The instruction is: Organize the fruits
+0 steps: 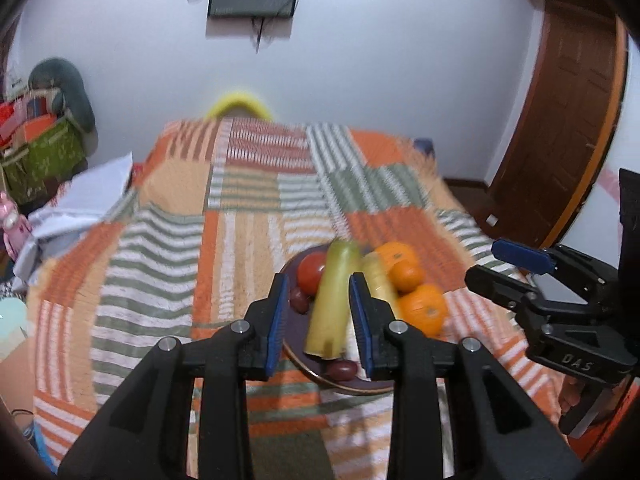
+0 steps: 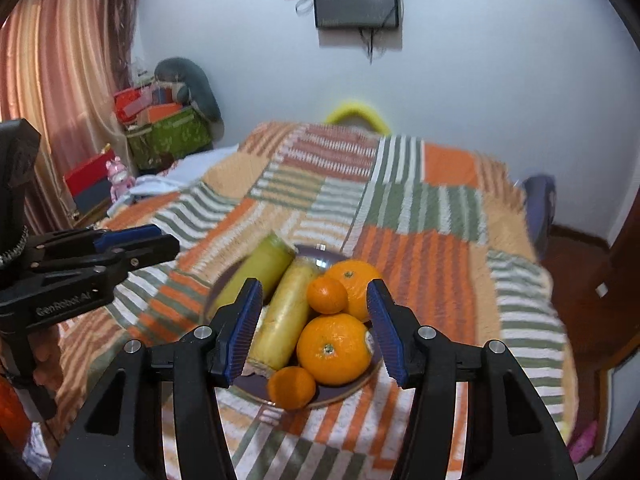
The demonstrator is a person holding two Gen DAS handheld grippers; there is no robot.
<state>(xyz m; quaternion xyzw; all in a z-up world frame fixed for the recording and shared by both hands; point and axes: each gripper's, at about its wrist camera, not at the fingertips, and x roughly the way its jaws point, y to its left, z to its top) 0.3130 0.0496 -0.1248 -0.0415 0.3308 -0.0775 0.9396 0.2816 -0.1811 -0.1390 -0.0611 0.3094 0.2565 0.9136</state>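
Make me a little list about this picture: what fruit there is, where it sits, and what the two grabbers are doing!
surface: patchwork blanket
plate: purple plate, on the blanket
oranges: four, big orange nearest
long fruits: green one beside yellow one
other fruit: red tomato, small dark grapes
left gripper: above the plate, holding nothing
right gripper: open, above the plate, holding nothing

Black tools (image 1: 318, 312), blue ribbed pads (image 2: 244, 320)

4 oranges (image 2: 334, 348), 2 bananas (image 2: 286, 316), 1 tomato (image 1: 312, 272), 2 grapes (image 1: 342, 369) (1 plate (image 2: 340, 394))
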